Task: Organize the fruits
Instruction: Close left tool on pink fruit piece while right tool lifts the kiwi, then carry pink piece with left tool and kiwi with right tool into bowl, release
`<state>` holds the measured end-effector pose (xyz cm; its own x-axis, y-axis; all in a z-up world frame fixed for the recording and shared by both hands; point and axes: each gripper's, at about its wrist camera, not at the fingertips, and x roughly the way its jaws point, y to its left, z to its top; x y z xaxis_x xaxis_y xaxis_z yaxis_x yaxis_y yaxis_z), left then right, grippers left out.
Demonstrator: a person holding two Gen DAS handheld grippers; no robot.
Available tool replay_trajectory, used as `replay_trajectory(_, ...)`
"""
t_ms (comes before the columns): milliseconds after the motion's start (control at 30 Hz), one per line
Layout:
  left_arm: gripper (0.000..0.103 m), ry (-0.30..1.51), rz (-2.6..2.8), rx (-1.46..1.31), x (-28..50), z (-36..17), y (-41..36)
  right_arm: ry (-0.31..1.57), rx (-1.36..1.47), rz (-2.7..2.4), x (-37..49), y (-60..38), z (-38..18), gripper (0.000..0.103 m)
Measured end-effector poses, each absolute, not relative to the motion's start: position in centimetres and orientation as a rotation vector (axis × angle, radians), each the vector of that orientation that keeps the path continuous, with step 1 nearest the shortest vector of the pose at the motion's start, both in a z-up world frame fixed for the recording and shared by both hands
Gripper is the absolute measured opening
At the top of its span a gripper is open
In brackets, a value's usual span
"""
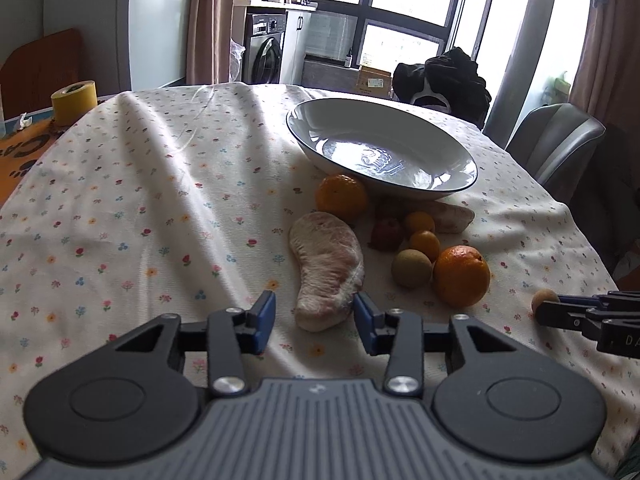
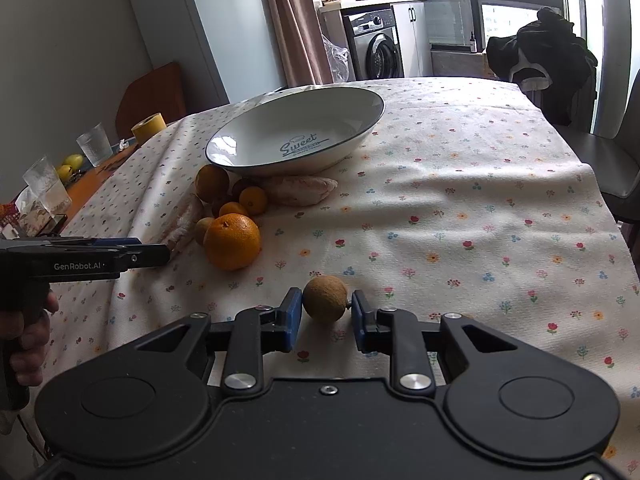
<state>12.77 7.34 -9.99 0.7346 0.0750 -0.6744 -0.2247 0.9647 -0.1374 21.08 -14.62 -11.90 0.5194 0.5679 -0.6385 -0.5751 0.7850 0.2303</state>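
A white bowl-like plate (image 1: 460, 148) (image 2: 360, 100) sits empty on the flowered tablecloth. In front of it lie fruits: a peeled pomelo segment (image 1: 324, 268), a second segment (image 1: 452, 214), two oranges (image 1: 342, 196) (image 1: 462, 274) (image 2: 232, 240), two kumquats (image 1: 424, 240), a small red fruit (image 1: 387, 234), a brown-green round fruit (image 1: 412, 268). My left gripper (image 1: 315, 312) is open with the pomelo segment's near end between its fingers. My right gripper (image 2: 325, 310) is open around a small brown round fruit (image 2: 325, 298) on the cloth, apart from the pile.
A yellow tape roll (image 1: 74, 100), glasses (image 2: 94, 144) and yellow fruit (image 2: 70, 164) stand on the bare table left of the cloth. A grey chair (image 1: 556, 140) and one draped with dark clothing (image 2: 540, 48) stand at the far side.
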Motion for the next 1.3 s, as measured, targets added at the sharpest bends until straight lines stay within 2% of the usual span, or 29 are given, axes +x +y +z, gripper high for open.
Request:
replay_trajectory(700, 0.042, 0.734, 0.202, -0.165, 16.9, -10.3, 6.2, 0.749, -0.006, 0.669, 21.8, -14.8, -11.2, 0.025)
replay_trajectory(1300, 0.038, 0.664, 0.19, -0.205, 15.3, -8.3, 7.4, 0.73, -0.004, 0.702, 22.4, -13.5, -10.4, 0.025)
